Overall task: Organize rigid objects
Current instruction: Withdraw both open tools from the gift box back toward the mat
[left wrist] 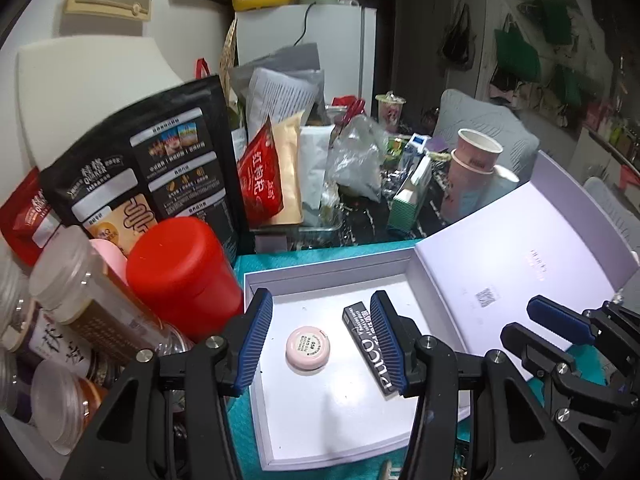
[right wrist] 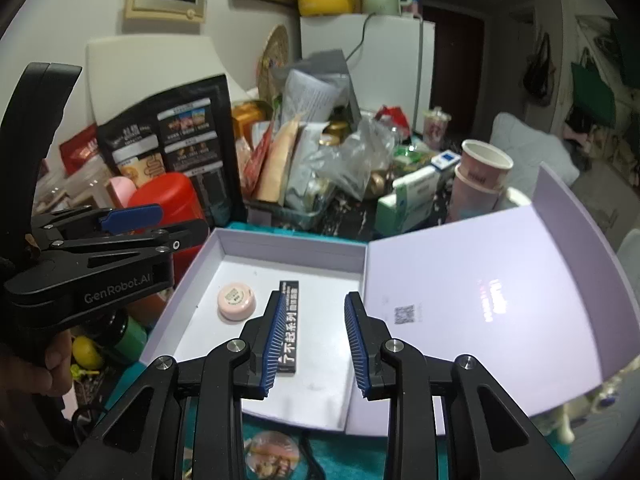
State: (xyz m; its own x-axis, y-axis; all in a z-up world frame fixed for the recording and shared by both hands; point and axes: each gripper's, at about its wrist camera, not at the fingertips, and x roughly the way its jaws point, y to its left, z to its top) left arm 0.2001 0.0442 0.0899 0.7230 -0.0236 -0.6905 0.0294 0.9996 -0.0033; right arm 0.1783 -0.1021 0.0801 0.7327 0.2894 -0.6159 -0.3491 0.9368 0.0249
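Observation:
An open white box [left wrist: 340,432] [right wrist: 288,246] lies on a teal cloth, its lid [left wrist: 520,264] [right wrist: 480,292] folded back to the right. Inside lie a round pink compact [left wrist: 308,348] [right wrist: 236,301] and a slim black carton [left wrist: 370,350] [right wrist: 289,326]. My left gripper [left wrist: 324,344] is open and empty, hovering above the compact. My right gripper [right wrist: 316,340] is open and empty, above the box floor just right of the black carton. The right gripper also shows in the left wrist view [left wrist: 540,324], and the left gripper in the right wrist view [right wrist: 160,224].
A red canister [left wrist: 184,276] [right wrist: 168,200] and several jars [left wrist: 80,300] stand left of the box. Black and red food pouches [left wrist: 140,168], plastic bags and stacked pink paper cups [left wrist: 476,160] [right wrist: 480,176] crowd the back. A round badge [right wrist: 272,454] lies on the cloth in front.

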